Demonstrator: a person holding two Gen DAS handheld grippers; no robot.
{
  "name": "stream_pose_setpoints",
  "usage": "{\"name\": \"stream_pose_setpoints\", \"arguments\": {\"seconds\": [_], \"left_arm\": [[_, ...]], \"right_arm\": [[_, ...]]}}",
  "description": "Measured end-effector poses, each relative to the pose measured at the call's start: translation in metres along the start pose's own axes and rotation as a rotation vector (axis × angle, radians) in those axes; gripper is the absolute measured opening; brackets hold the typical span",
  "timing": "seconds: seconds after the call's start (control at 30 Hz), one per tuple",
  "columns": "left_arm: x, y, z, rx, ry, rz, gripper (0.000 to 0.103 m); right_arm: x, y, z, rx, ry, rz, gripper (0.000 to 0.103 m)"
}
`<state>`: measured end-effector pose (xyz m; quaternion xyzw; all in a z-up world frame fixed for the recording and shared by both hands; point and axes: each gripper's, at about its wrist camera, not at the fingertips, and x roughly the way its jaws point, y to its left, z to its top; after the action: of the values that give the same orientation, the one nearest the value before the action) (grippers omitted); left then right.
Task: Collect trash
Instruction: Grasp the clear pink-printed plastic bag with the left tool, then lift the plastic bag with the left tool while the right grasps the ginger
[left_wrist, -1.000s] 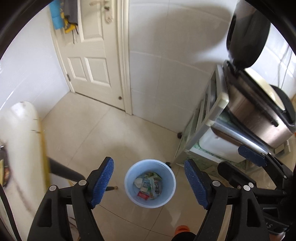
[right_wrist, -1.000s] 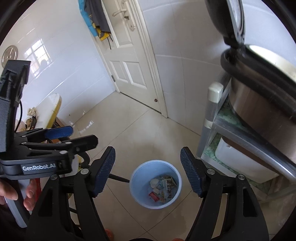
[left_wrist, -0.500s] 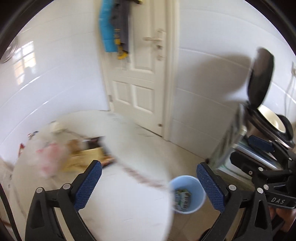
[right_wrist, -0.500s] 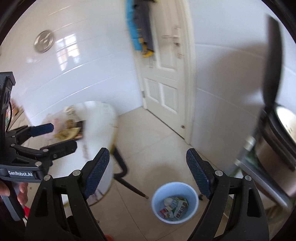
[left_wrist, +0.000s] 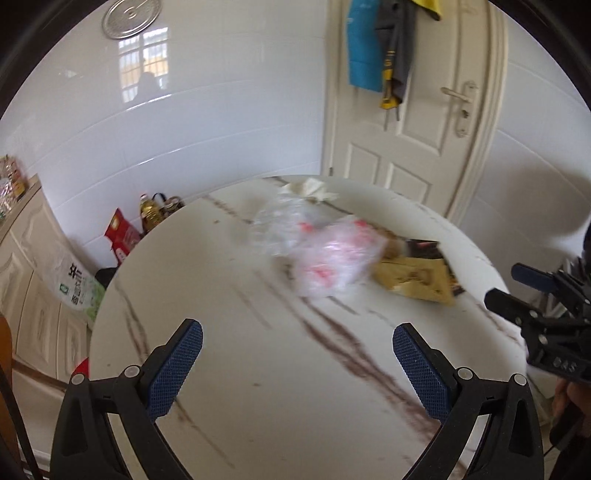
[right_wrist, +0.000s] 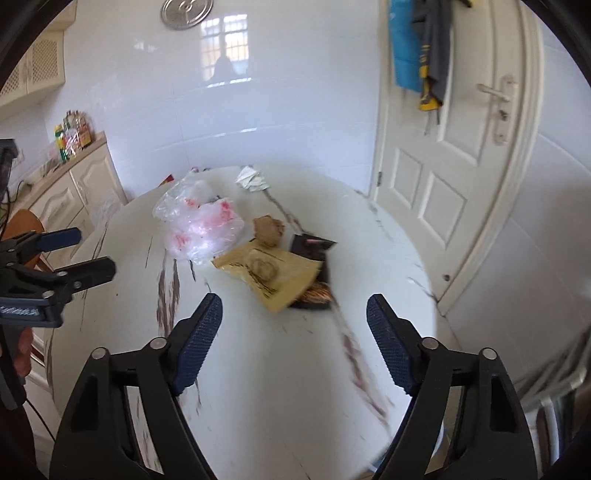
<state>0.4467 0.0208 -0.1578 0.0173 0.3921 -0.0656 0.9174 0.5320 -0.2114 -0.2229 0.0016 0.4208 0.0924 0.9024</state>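
Note:
Trash lies on a round white marble table (left_wrist: 258, 369) (right_wrist: 295, 387): a clear plastic bag with red print (left_wrist: 325, 254) (right_wrist: 199, 225), a yellow paper packet (left_wrist: 417, 280) (right_wrist: 273, 273), a dark wrapper (right_wrist: 312, 247), a brown crumpled paper (right_wrist: 267, 229) and a white crumpled tissue (left_wrist: 310, 188) (right_wrist: 251, 179). My left gripper (left_wrist: 295, 365) is open and empty above the near table. My right gripper (right_wrist: 293, 336) is open and empty, just short of the yellow packet. The blue bin is out of view.
A white panelled door (left_wrist: 413, 122) (right_wrist: 454, 147) with hanging cloths stands behind the table. Cream cabinets (right_wrist: 62, 188) line the left wall. An oil bottle (left_wrist: 149, 214) and bags sit on the floor by the wall.
Both grippers have swung up and left from the blue bin on the floor to the table with the trash. Both stay open and empty.

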Motion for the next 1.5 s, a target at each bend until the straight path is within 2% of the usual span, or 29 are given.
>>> {"name": "stream_pose_setpoints", "arguments": {"seconds": [0.07,0.2,0.23,0.37,0.47,0.5,0.53,0.67,0.77,1.0,1.03,1.07,1.1,1.17,1.2,1.27,1.3,1.33,1.5], "left_arm": [[0.001,0.017,0.004,-0.013,0.007,0.008,0.102],[0.005,0.039,0.017,-0.022,0.019,0.007,0.102],[0.006,0.041,0.017,-0.020,0.022,0.008,0.102],[0.034,0.054,0.044,-0.023,0.046,-0.003,0.102],[0.065,0.051,0.059,-0.009,0.077,-0.028,0.102],[0.072,0.048,0.062,-0.006,0.088,-0.030,0.102],[0.082,0.045,0.066,0.002,0.105,-0.036,0.102],[0.109,0.035,0.076,0.000,0.152,-0.063,0.102],[0.124,0.032,0.086,0.002,0.149,-0.084,0.102],[0.161,0.027,0.107,0.008,0.151,-0.044,0.099],[0.165,0.026,0.109,0.008,0.153,-0.048,0.098],[0.167,0.025,0.109,0.007,0.154,-0.058,0.087],[0.168,0.024,0.109,0.005,0.156,-0.077,0.068],[0.169,0.023,0.109,-0.010,0.164,-0.136,0.051],[0.167,0.023,0.107,-0.008,0.162,-0.130,0.046],[0.162,0.023,0.104,0.008,0.155,-0.127,0.043],[0.159,0.024,0.101,0.012,0.156,-0.135,0.036],[0.155,0.022,0.096,0.013,0.154,-0.142,0.034],[0.130,0.026,0.071,0.035,0.145,-0.160,0.030]], "right_arm": [[0.021,0.010,0.007,0.001,0.019,0.018,0.066],[0.055,0.016,0.016,0.012,0.060,0.025,0.052],[0.063,0.016,0.017,0.009,0.069,0.023,0.052],[0.085,0.013,0.020,0.001,0.107,0.024,0.044],[0.088,0.009,0.017,0.007,0.109,0.054,0.042],[0.087,0.008,0.016,0.008,0.109,0.064,0.032],[0.087,0.007,0.014,0.003,0.113,0.080,0.026],[0.085,0.008,0.007,-0.023,0.114,0.095,0.026],[0.080,0.002,0.004,-0.002,0.101,0.124,0.025],[0.058,-0.012,-0.004,0.051,0.070,0.175,0.025],[0.055,-0.015,-0.005,0.063,0.067,0.183,0.025],[0.051,-0.018,-0.007,0.073,0.059,0.188,0.025],[0.048,-0.020,-0.007,0.078,0.057,0.194,0.025],[0.042,-0.023,-0.009,0.085,0.047,0.198,0.025],[0.040,-0.023,-0.010,0.084,0.047,0.199,0.024],[0.035,-0.023,-0.012,0.086,0.040,0.205,0.013],[0.032,-0.023,-0.014,0.084,0.041,0.210,0.013],[0.031,-0.022,-0.015,0.082,0.044,0.209,0.013],[0.027,-0.019,-0.027,0.069,0.066,0.204,0.011]]}}
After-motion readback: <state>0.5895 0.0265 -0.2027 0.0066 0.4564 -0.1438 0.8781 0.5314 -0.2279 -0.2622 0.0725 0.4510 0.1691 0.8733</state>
